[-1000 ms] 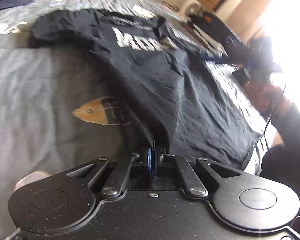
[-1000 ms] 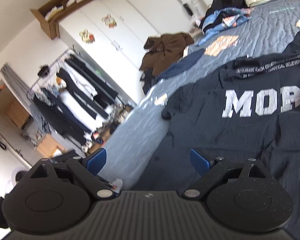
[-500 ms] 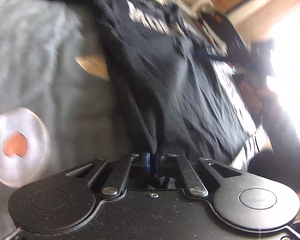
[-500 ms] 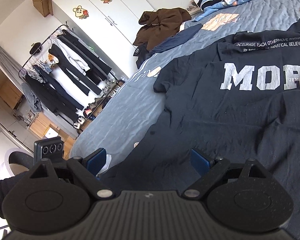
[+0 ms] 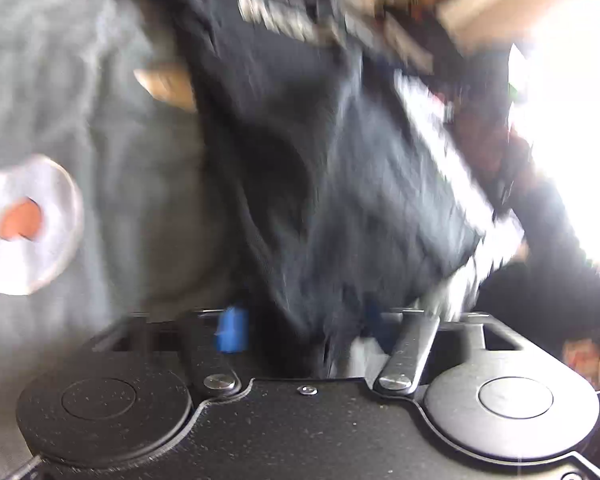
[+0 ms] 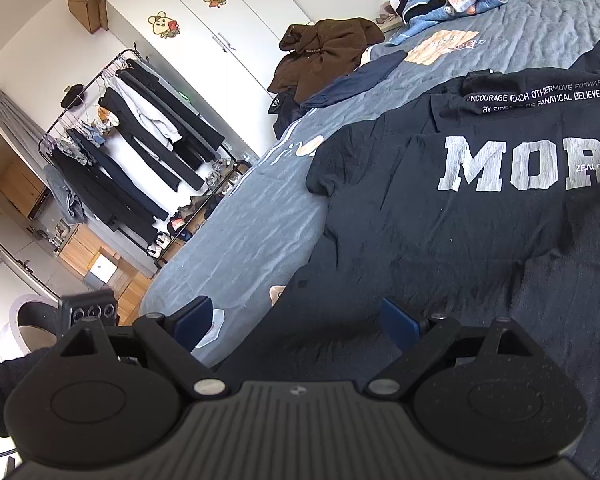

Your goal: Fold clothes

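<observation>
Grey quilted bed (image 6: 236, 240), white wardrobe (image 6: 204, 28), clothes rack (image 6: 132, 144)

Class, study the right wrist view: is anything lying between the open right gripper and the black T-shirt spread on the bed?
Nothing visible does. The right gripper is open, and the black T-shirt lies directly ahead of it on the blue-grey bedspread. The brown garment and the blue clothes lie far off at the bed's far end.
</observation>
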Motion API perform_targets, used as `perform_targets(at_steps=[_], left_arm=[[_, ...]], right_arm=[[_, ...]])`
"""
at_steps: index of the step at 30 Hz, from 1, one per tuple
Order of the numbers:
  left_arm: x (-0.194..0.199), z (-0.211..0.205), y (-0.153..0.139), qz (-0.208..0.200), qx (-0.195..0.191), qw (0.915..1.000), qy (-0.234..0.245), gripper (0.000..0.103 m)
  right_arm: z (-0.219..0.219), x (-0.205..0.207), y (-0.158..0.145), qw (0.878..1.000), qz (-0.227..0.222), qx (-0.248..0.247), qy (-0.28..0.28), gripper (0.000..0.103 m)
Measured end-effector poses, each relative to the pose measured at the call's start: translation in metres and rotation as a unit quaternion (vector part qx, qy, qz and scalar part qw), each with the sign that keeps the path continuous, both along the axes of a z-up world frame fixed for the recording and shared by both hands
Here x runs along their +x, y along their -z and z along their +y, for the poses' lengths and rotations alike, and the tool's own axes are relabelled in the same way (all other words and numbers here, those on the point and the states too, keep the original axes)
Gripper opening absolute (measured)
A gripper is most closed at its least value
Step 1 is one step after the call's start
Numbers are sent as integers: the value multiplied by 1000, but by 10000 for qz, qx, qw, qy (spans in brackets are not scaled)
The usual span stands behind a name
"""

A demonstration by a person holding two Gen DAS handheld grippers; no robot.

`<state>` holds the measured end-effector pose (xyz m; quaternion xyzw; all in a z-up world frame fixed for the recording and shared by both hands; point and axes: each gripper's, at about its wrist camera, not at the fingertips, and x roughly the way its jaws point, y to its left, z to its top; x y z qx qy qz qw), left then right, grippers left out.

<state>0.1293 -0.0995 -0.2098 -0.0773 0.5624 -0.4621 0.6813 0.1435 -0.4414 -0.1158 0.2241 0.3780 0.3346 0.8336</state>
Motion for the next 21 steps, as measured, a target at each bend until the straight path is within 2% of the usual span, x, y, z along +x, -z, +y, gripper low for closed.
perform_targets(at_steps=[1, 5, 8, 10, 11, 13, 15, 18, 21], left_arm=[[2, -1, 2, 182, 45, 9998, 60, 7], [4, 13, -23, 500, -451, 9976, 186, 6], [6, 19, -25, 244, -44, 9997, 22, 11], [5, 19, -21, 127, 510, 9986, 98, 20], [4, 22, -23, 21, 605, 9981, 66, 21], [6, 32, -33, -245, 646, 9975, -163, 30], [12, 41, -54, -731, 588, 9937, -610, 36], [25, 28, -94, -1613, 308, 9791, -1198, 48], [42, -24, -128, -2305, -228, 9638, -1320, 53]], right_arm=[[0, 0, -1, 10000, -10, 2, -7, 91], [0, -2, -5, 10000, -52, 12, -37, 91], [-1, -3, -8, 9999, -83, 19, -59, 91], [-4, -5, -11, 9999, -124, 15, -36, 91], [-8, -7, -13, 9999, -134, -9, 9, 91], [-18, -14, -18, 9998, -132, -76, 132, 91], [-36, -26, -21, 9991, -107, -183, 360, 91], [-72, -53, -27, 9955, -81, -444, 833, 91], [-112, -82, -27, 9854, -4, -893, 1451, 91]])
